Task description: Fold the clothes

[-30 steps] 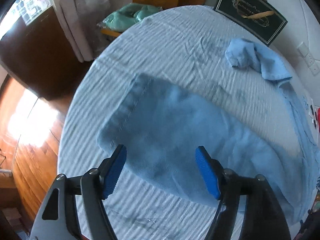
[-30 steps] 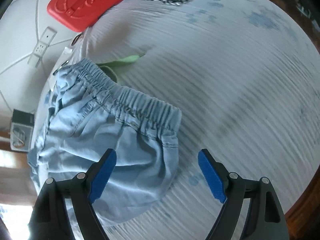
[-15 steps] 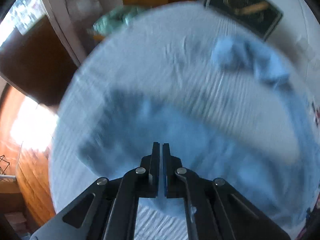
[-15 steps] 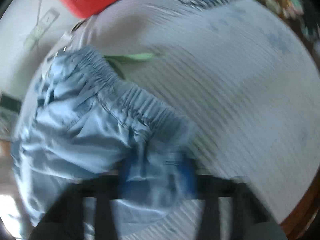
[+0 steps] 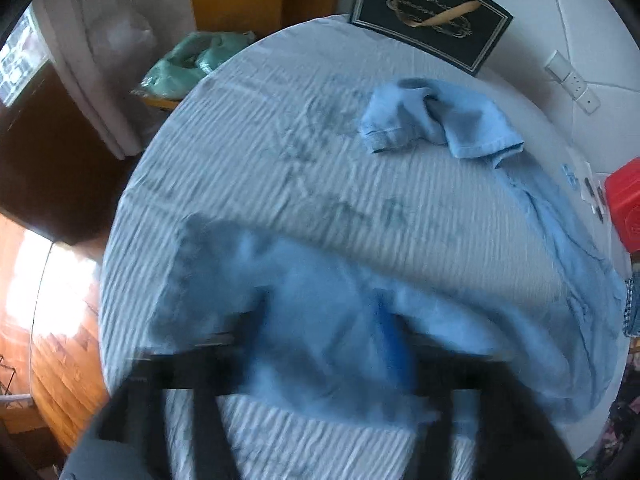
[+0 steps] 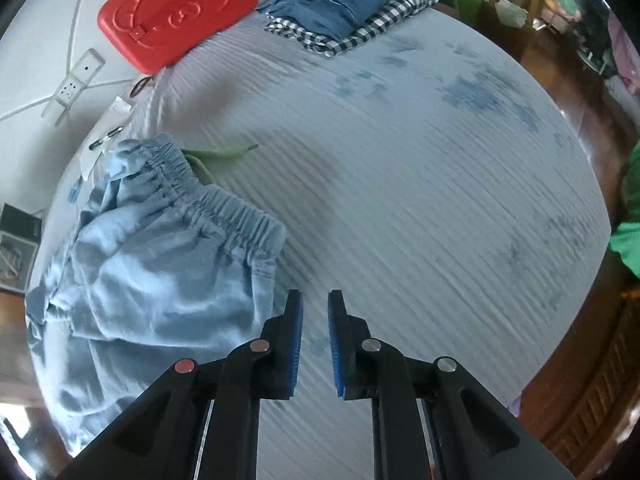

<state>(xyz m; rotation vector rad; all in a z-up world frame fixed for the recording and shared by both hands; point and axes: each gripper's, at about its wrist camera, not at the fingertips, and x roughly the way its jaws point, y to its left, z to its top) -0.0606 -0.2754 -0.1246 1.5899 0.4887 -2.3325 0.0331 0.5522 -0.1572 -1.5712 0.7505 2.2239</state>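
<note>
The light blue trousers (image 5: 320, 320) lie spread on the striped bed (image 5: 280, 168). The left tool (image 5: 320, 344) is blurred over the trouser leg; cloth covers its fingers, so its state cannot be determined. The right tool (image 6: 314, 336) hangs over the bed just right of the elastic waistband (image 6: 224, 204), fingers nearly together, grasping nothing. A red case (image 6: 176, 12) lies beyond the waistband.

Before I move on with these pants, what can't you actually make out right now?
- Left gripper, left wrist view: motion blur and the pale blue pants draped across it hide whether the jaws grip cloth.
- Pants waistband, right wrist view: its far end bunches out of sight.
- Right gripper: slightly parted, nothing between the jaws.
</note>
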